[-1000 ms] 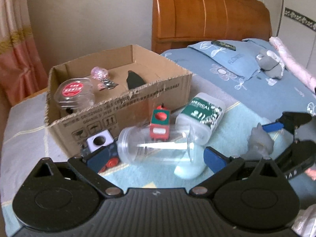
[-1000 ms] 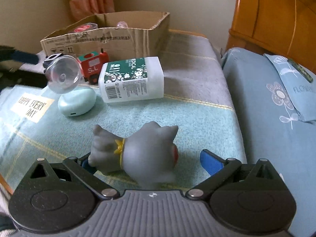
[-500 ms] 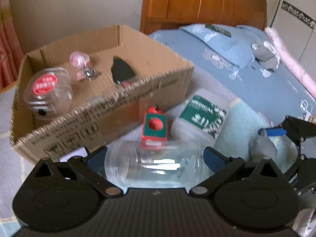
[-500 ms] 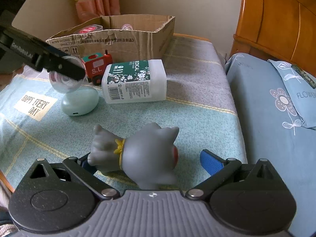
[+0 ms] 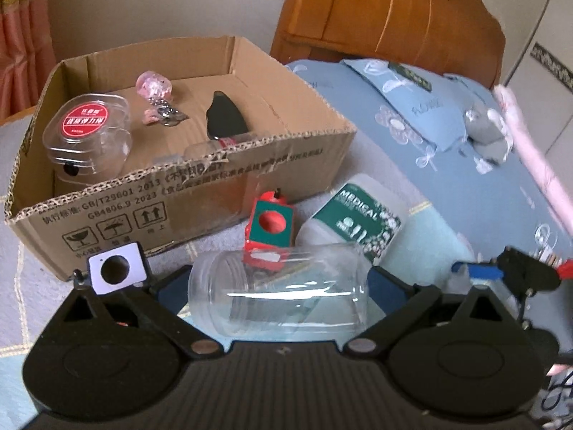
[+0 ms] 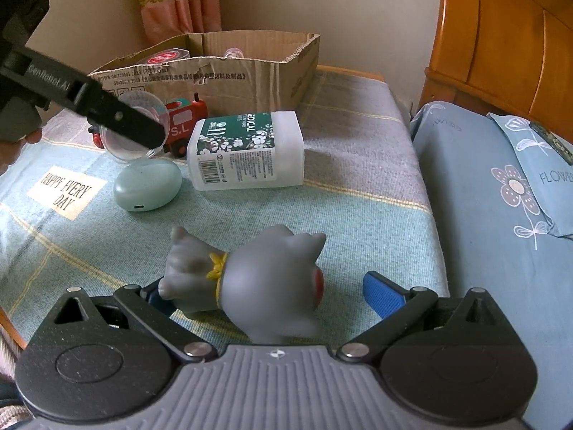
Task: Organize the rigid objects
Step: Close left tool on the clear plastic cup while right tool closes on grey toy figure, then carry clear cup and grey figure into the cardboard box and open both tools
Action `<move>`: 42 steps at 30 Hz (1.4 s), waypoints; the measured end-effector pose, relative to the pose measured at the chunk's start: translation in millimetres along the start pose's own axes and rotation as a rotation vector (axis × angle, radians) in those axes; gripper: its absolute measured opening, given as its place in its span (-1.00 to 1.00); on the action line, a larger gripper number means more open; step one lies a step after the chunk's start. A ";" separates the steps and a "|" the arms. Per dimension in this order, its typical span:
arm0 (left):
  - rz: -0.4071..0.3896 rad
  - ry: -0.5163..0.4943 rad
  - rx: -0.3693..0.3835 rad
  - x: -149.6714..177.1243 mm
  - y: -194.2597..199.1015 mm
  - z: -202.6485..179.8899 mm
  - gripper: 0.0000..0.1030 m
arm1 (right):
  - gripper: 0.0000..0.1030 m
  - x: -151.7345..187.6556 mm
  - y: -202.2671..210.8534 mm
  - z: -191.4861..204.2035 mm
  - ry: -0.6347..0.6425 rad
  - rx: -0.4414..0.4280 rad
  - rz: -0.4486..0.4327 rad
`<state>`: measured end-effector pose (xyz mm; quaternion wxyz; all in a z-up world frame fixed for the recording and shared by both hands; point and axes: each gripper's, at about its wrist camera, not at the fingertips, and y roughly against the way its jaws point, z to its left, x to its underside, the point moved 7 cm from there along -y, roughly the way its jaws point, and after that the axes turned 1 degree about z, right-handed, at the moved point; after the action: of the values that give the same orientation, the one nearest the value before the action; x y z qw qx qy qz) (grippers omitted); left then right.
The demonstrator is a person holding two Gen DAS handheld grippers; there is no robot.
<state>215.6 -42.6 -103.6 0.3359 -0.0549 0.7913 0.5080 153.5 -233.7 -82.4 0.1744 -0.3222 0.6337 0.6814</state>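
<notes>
My left gripper (image 5: 279, 286) is shut on a clear plastic jar (image 5: 279, 288), which lies sideways between the fingers, lifted above the blanket in front of the cardboard box (image 5: 200, 197). The jar also shows in the right wrist view (image 6: 138, 130), held by the left gripper (image 6: 118, 118). The box holds a clear round case with a red label (image 5: 86, 132), a pink keychain (image 5: 155, 93) and a black object (image 5: 225, 118). My right gripper (image 6: 265, 295) is open around a grey toy figure (image 6: 258, 279) lying on the blanket; its jaws stand apart from the toy's sides.
A red toy train (image 6: 182, 127), a white MEDICAL bottle (image 6: 247, 150) and a mint green case (image 6: 147, 186) lie on the blanket by the box. A small white block with a hole (image 5: 114, 268) sits near the left finger. A blue pillow (image 6: 501, 197) and wooden headboard (image 6: 501, 36) are right.
My left gripper closed on the clear jar and lifted it, moving up toward the box. My right gripper stayed open around the grey toy.
</notes>
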 end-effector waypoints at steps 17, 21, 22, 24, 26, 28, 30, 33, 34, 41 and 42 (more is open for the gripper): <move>-0.029 -0.085 -0.054 2.8 9.3 -10.6 0.89 | 0.81 -6.3 9.5 12.3 -0.001 -0.020 0.021; -0.032 -0.093 -0.066 3.2 14.1 -10.4 0.89 | 0.52 -6.0 9.5 13.4 0.013 -0.031 0.048; -0.031 -0.096 -0.069 3.1 14.7 -10.7 0.89 | 0.51 -6.1 10.1 14.1 0.020 -0.032 0.050; -0.029 -0.100 -0.080 3.1 17.7 -11.2 0.89 | 0.50 -6.3 12.1 15.5 0.036 -0.042 0.056; -0.029 -0.105 -0.088 2.6 22.5 -12.9 0.89 | 0.50 -7.4 13.8 16.2 0.052 -0.055 0.062; -0.031 -0.111 -0.096 1.8 29.0 -14.7 0.89 | 0.50 -10.2 16.3 16.4 0.071 -0.064 0.063; -0.034 -0.121 -0.103 0.1 37.0 -16.9 0.89 | 0.49 -14.8 20.6 15.8 0.090 -0.074 0.060; -0.033 -0.141 -0.125 -4.6 48.2 -19.7 0.89 | 0.49 -24.7 28.0 14.8 0.119 -0.089 0.049; -0.033 -0.148 -0.133 -7.0 51.2 -20.7 0.89 | 0.49 -29.1 30.8 14.4 0.129 -0.095 0.044; -0.065 -0.169 -0.190 -38.9 68.7 -17.5 0.89 | 0.49 -74.9 48.2 13.5 0.169 -0.150 -0.030; -0.072 -0.168 -0.201 -45.3 69.0 -14.9 0.89 | 0.49 -81.9 50.2 13.9 0.175 -0.154 -0.041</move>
<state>213.8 -33.7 -20.2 0.4118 -0.0737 0.7030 0.5751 177.9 -213.1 9.2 0.1072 -0.4059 0.5854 0.6936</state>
